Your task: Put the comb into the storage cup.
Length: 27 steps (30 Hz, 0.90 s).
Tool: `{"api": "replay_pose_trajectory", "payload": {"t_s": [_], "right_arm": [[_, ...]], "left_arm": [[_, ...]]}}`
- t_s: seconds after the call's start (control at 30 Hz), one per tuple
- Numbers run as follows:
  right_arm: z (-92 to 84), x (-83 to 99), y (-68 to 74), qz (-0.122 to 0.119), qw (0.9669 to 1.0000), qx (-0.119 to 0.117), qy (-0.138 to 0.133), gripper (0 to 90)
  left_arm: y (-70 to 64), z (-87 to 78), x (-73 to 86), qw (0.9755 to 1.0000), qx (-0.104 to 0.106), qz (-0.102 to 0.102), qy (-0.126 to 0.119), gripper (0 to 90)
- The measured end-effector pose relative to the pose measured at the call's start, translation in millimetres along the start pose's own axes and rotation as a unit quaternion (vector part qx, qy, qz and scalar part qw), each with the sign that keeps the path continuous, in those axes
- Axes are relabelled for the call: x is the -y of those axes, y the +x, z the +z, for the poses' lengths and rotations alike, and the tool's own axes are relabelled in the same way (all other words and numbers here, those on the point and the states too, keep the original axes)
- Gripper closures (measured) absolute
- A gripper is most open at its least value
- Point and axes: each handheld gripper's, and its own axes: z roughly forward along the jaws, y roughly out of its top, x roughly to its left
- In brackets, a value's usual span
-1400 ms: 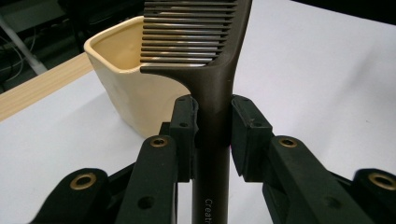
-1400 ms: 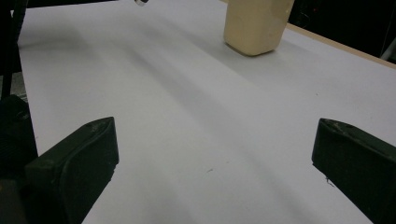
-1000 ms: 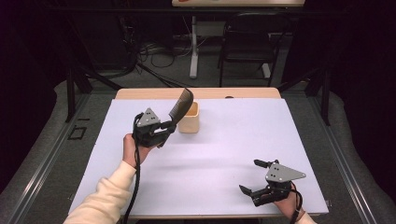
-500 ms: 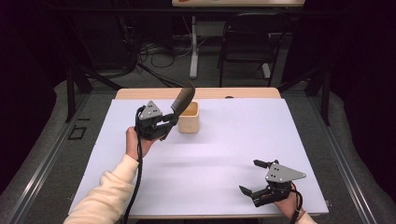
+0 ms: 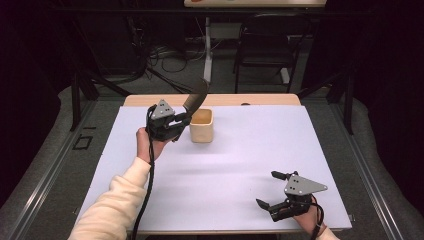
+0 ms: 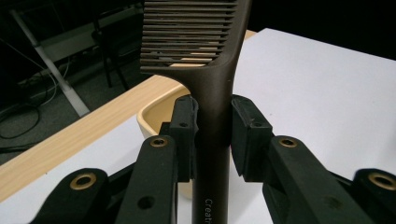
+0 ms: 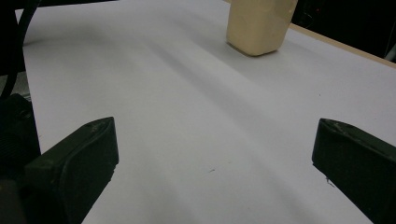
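One comb is clamped by its handle in the left hand-held gripper, beside the cup near the desk's far edge, probably next tipping in, while the right hand-held gripper waits released.

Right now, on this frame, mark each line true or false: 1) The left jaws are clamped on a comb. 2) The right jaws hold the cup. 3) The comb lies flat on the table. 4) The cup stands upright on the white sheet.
1) True: the left gripper is shut on the comb by its handle.
2) False: the right gripper is open and holds nothing, well apart from the cup.
3) False: it is held in the air, teeth end raised beside the cup.
4) True.
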Motion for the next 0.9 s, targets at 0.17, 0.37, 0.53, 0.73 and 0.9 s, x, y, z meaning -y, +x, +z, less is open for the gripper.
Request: {"api": "replay_pose_trajectory", "payload": {"t_s": [0.17,0.37,0.53,0.73,0.9], "right_arm": [[0.4,-0.3,0.0,-0.003,1.0,0.001,0.0,0.0],[0.3,0.1,-0.5,0.0,1.0,0.002,0.002,0.0],[0.0,-0.3,-0.2,-0.001,1.0,0.003,-0.002,0.0],[0.9,0.1,-0.3,0.0,1.0,0.002,0.002,0.0],[0.2,-0.1,-0.1,0.0,1.0,0.002,0.0,0.0]], "left_arm": [[2.7,2.2,-2.4,1.0,-0.002,0.0,-0.005,72.4],[5.7,4.9,-4.6,0.9999,-0.005,-0.003,-0.014,72.4],[9.1,8.2,-3.6,0.9998,-0.005,-0.005,-0.016,72.4],[11.4,11.3,-5.5,0.9998,-0.008,-0.006,-0.019,72.4],[12.2,14.3,-8.4,0.9997,-0.012,-0.004,-0.021,72.4]]}}
